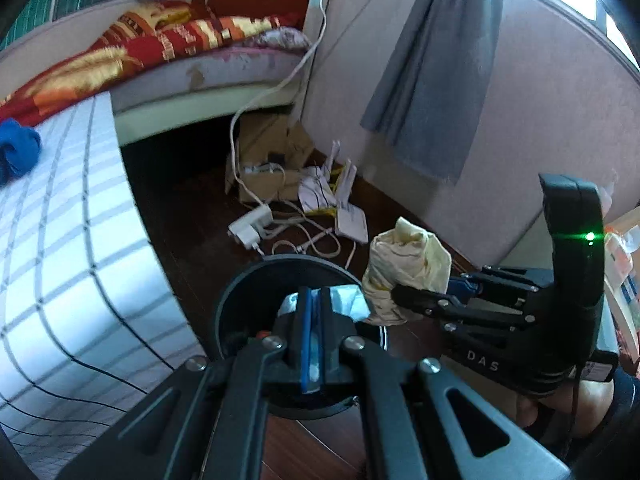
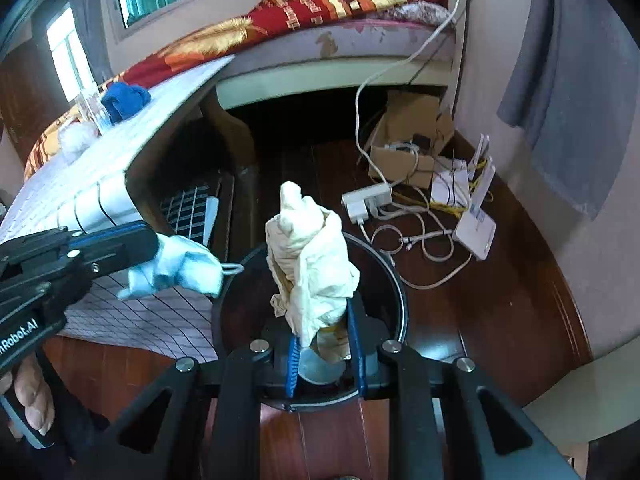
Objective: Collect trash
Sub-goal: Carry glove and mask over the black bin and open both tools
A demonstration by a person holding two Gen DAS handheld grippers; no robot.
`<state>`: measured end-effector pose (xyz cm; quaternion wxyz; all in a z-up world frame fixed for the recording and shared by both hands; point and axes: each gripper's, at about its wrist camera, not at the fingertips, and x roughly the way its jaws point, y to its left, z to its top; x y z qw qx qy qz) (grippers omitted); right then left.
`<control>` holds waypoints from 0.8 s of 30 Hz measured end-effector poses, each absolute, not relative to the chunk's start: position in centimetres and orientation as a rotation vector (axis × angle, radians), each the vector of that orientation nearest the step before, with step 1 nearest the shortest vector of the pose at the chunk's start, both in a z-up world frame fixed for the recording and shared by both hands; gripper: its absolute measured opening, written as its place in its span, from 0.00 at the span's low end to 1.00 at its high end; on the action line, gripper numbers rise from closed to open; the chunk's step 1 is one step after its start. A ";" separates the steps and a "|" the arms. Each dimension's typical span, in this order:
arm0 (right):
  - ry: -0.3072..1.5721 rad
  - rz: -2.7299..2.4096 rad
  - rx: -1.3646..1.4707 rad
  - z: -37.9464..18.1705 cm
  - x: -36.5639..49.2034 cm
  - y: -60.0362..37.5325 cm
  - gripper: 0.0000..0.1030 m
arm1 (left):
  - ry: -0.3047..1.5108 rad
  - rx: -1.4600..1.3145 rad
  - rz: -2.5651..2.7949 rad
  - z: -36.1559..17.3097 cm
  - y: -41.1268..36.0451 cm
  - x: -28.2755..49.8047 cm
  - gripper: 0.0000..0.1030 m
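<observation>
A black round bin (image 1: 236, 284) (image 2: 402, 300) stands on the dark wood floor under both grippers. My left gripper (image 1: 315, 297) (image 2: 154, 242) is shut on a crumpled silvery-white wrapper (image 1: 346, 300) (image 2: 180, 270), held at the bin's left rim in the right wrist view. My right gripper (image 2: 324, 330) (image 1: 400, 292) is shut on a cream crumpled paper wad (image 2: 312, 264) (image 1: 404, 268) that sticks up over the bin's mouth. A pale round piece lies low between the right fingers; what it is cannot be told. The bin's inside is dark.
A table with a white checked cloth (image 1: 60, 240) (image 2: 80, 184) stands close on the left, with a blue rag (image 2: 124, 100) on it. A power strip (image 2: 368, 200), cables, a white router (image 2: 476, 232) and a cardboard box (image 2: 404, 136) lie on the floor beyond the bin. A bed and a wall are behind.
</observation>
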<state>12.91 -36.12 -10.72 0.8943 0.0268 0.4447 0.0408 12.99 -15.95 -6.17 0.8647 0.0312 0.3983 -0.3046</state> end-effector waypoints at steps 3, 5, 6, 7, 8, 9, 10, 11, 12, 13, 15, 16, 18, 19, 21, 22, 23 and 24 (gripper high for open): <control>0.952 0.092 0.060 -12.1 13.0 -36.4 0.22 | 0.875 0.074 -0.634 -7.9 -16.5 13.5 0.03; 0.973 0.100 0.065 -13.2 13.3 -36.6 0.22 | 0.901 0.081 -0.630 -9.0 -16.7 13.9 0.03; 0.983 0.104 0.068 -13.7 13.4 -36.6 0.22 | 0.910 0.085 -0.627 -9.4 -16.8 14.0 0.03; 0.992 0.108 0.070 -14.2 13.6 -36.7 0.22 | 0.918 0.089 -0.623 -9.9 -16.9 14.2 0.03; 1.000 0.112 0.072 -14.7 13.7 -36.7 0.22 | 0.931 0.091 -0.617 -10.4 -16.9 14.5 0.03; 1.010 0.117 0.074 -15.2 13.9 -36.8 0.22 | 0.944 0.091 -0.612 -10.9 -17.0 14.8 0.03; 1.018 0.121 0.076 -15.6 14.0 -36.8 0.22 | 0.954 0.091 -0.606 -11.3 -17.0 15.0 0.03; 1.026 0.126 0.079 -16.1 14.2 -36.8 0.22 | 0.964 0.090 -0.602 -11.8 -17.0 15.2 0.03; 1.034 0.131 0.080 -16.5 14.3 -36.8 0.22 | 0.973 0.091 -0.600 -12.3 -17.1 15.4 0.03; 1.042 0.134 0.080 -16.9 14.5 -36.8 0.22 | 0.976 0.095 -0.594 -12.6 -17.1 15.5 0.03; 1.058 0.144 0.082 -17.6 14.8 -36.6 0.22 | 0.998 0.094 -0.588 -13.5 -17.1 15.9 0.03; 1.068 0.151 0.083 -18.0 15.0 -36.6 0.22 | 1.008 0.093 -0.583 -13.9 -17.1 16.0 0.03; 1.083 0.161 0.082 -18.6 15.4 -36.5 0.23 | 1.021 0.101 -0.580 -14.5 -17.3 16.4 0.03; 1.090 0.168 0.077 -19.0 15.6 -36.4 0.24 | 1.045 0.105 -0.591 -15.2 -17.5 16.6 0.03; 1.122 0.152 0.014 -19.9 16.1 -36.1 0.60 | 1.098 0.148 -0.567 -16.6 -18.1 17.0 0.21; 1.143 0.070 -0.048 -20.6 16.3 -36.2 0.78 | 1.104 0.178 -0.533 -17.1 -18.2 17.0 0.53; 1.132 0.016 -0.081 -20.9 16.3 -36.5 0.97 | 1.104 0.203 -0.490 -17.5 -18.0 16.7 0.72; 1.127 0.000 -0.084 -21.1 16.2 -37.1 0.98 | 1.103 0.208 -0.467 -17.8 -17.8 16.5 1.00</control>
